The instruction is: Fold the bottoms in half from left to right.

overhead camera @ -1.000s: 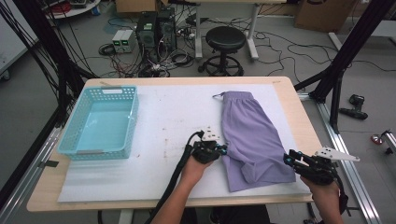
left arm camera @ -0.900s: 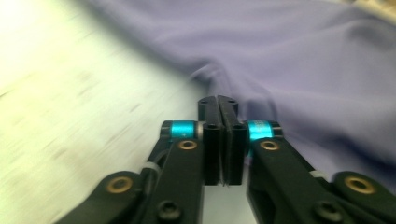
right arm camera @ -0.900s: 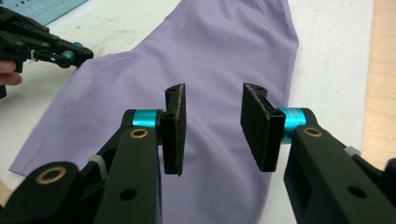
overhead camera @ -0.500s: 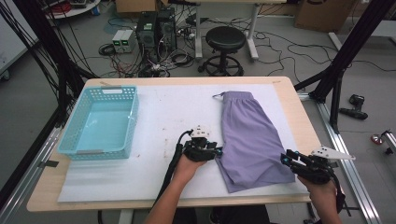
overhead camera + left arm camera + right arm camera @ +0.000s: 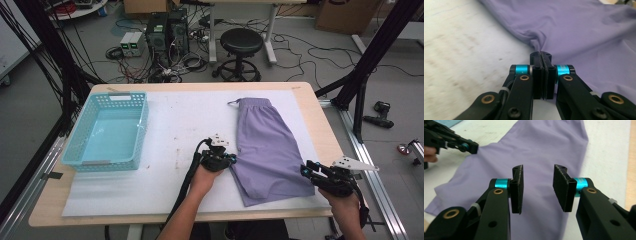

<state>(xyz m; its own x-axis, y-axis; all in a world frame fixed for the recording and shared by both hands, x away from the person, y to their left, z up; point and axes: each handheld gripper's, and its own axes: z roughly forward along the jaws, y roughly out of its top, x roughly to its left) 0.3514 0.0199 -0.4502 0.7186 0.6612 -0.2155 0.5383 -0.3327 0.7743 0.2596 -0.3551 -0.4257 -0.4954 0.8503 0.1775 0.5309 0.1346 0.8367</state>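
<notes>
Both grippers work at a pair of purple shorts (image 5: 267, 150) spread flat on the white mat (image 5: 165, 165) that covers the wooden table (image 5: 310, 107).

Left gripper (image 5: 231, 161) sits at the left edge of the shorts, about halfway along their length. In the left gripper view its jaws are pressed together, having just closed, and the cloth puckers into a small fold right at their tips (image 5: 540, 53), so the edge of the fabric appears pinched between them, though the tips hide the exact contact.

Right gripper (image 5: 306, 172), with its grey three-cornered plate, is at the near right corner of the shorts. In the right gripper view its jaws (image 5: 537, 187) stand partly apart with nothing between the pads; purple cloth (image 5: 541, 150) lies beneath and beyond them, and the other gripper (image 5: 471, 147) shows at the far left edge of the garment.

Shorts lie with their long axis running from the far side of the table towards the person, leaning slightly rightward at the near end. The gathered waistband (image 5: 252, 104), with a short drawstring loop at its left corner, points away from the person; the leg hems point towards the near edge.

A light blue plastic basket (image 5: 82, 150) stands well apart on the left part of the mat.

No brand, label or writing can be read on the shorts, the basket or the grippers.
</notes>
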